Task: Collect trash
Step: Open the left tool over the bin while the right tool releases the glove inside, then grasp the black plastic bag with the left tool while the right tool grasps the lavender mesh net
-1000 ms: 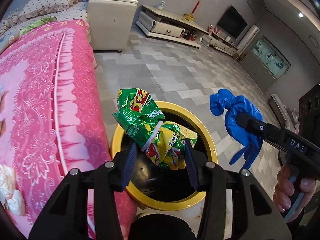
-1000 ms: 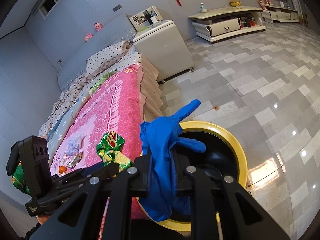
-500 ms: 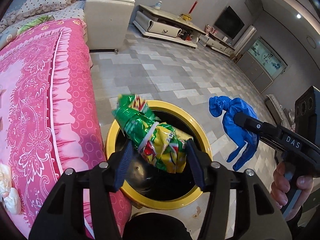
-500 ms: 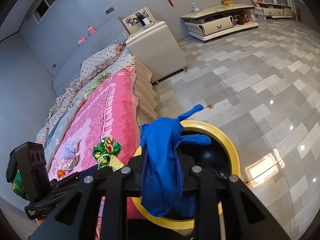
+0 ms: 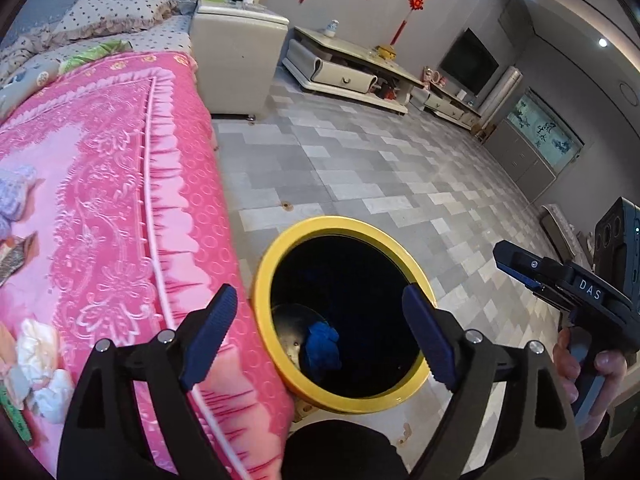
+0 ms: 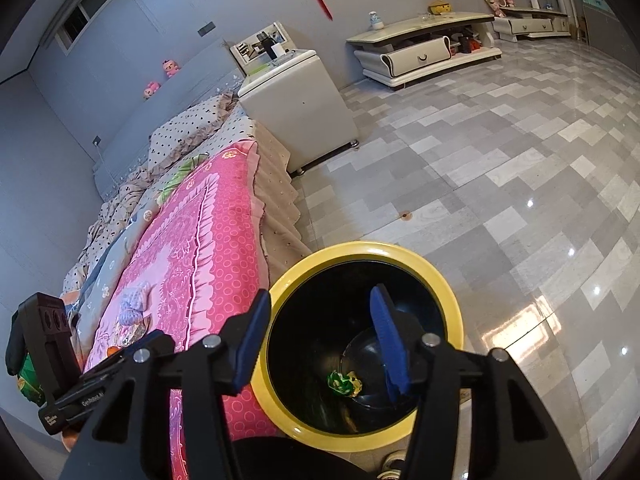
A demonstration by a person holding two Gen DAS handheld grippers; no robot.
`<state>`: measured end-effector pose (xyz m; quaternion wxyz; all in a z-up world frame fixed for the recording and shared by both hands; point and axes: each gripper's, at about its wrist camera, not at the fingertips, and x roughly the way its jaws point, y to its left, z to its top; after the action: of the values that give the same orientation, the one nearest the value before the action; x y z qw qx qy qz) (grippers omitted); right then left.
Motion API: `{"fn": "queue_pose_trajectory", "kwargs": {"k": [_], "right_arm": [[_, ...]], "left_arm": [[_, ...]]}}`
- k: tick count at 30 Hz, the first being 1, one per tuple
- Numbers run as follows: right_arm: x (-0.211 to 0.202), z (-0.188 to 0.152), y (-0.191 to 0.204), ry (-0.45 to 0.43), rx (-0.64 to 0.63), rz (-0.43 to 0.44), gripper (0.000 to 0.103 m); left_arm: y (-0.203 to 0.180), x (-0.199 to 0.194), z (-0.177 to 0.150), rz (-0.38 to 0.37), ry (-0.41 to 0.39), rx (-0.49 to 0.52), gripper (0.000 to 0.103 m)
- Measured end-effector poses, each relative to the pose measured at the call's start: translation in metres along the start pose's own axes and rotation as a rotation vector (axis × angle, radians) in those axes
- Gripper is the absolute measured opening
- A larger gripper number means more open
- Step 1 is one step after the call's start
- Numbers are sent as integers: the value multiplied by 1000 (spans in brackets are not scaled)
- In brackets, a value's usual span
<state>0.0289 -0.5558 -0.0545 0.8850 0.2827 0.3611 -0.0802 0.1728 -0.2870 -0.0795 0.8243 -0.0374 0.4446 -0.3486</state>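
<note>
The left gripper (image 5: 316, 336) hangs over the round black bin with the yellow rim (image 5: 276, 248), its blue-padded fingers (image 5: 212, 330) spread wide and holding nothing; they have just been opening, and the gap between them is bare. The right gripper (image 6: 320, 344) hangs over the same bin (image 6: 448, 284), its fingers (image 6: 388, 344) about half apart and also holding nothing; they too have just been opening. In the left wrist view the right gripper (image 5: 520, 266) reaches in from the right edge, held by a hand (image 5: 584, 364) around its grip.

Both pieces of trash lie at the bottom of the bin. The crumpled blue rubber glove (image 5: 322, 344) rests against the near-left side of the bin floor, seen from the left wrist. The crumpled green and yellow snack wrapper (image 6: 343, 383) lies on the dark bin floor, seen from the right wrist, well below the fingers.

The bin stands on the grey tiled floor (image 6: 500, 168), just beside the bed with the pink patterned cover (image 5: 100, 200), which fills the left of both views. On the cover, near the left edge, lie crumpled white tissues (image 5: 38, 368) and a small lilac knitted item (image 6: 134, 304). A white cabinet (image 6: 300, 112) stands at the far end of the bed, and a low white TV stand (image 6: 424, 52) runs along the far wall.
</note>
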Motion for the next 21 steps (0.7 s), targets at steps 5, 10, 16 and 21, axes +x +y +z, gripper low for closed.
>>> {"fn": "queue_pose_trajectory", "kwargs": {"k": [5,10,16,21], "right_arm": [[3,-2,19,7,-31,15,56],[8,-5,51,15,-85,52,63],[19,-8,99,33,-164,93,72],[29,-10,137,45,-214,125,80]], "left_arm": [[24,-28,3,71,-43,-9,88],[55,-61,2,140,-90,-35,90],[95,-104,-4,229,-153,-67,91],[127,-136,-11,312,-185,-92,92]]}}
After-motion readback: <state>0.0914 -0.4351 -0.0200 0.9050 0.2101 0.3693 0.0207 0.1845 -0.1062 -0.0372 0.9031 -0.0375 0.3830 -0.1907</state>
